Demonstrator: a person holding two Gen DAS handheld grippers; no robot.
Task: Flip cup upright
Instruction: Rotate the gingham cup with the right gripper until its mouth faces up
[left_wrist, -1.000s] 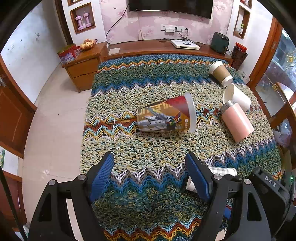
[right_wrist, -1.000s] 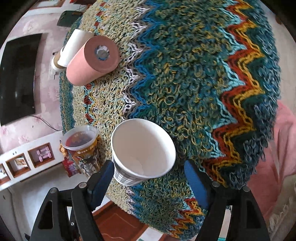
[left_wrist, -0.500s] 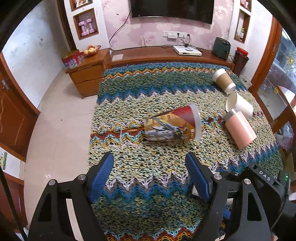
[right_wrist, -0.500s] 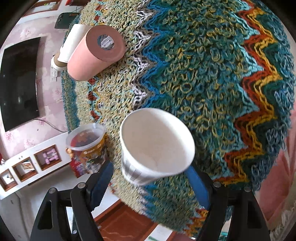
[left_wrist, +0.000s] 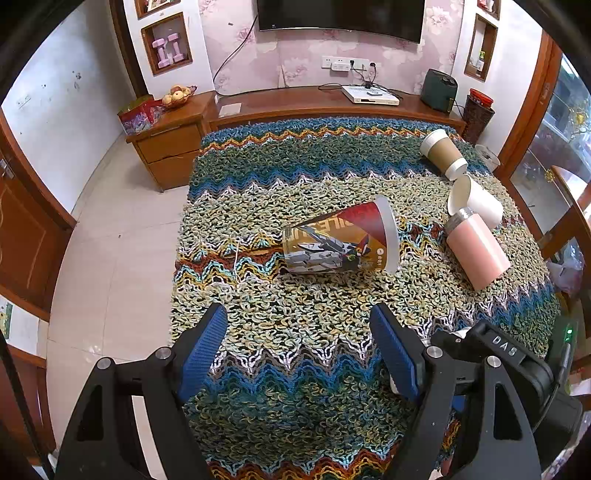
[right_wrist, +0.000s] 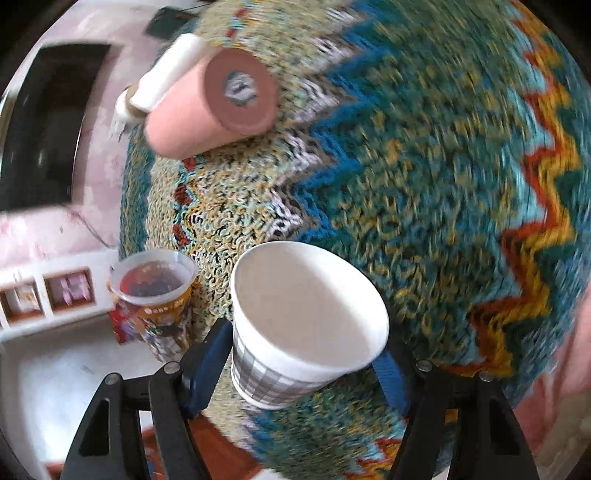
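Checked cup (right_wrist: 295, 332) now higher between right tongs (right_wrist: 303, 354)

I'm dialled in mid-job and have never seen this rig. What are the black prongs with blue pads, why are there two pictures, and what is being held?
There is no robot arm here: a person carries two handheld grippers, each with a fisheye camera looking along its fingers. The left view shows the left gripper open over the knitted cloth, holding nothing. On the cloth lie a printed cup, a pink tumbler, a white cup and a brown sleeved cup, all tipped over. The blurred right view shows the right gripper with a checked paper cup between its pads, apparently gripped.
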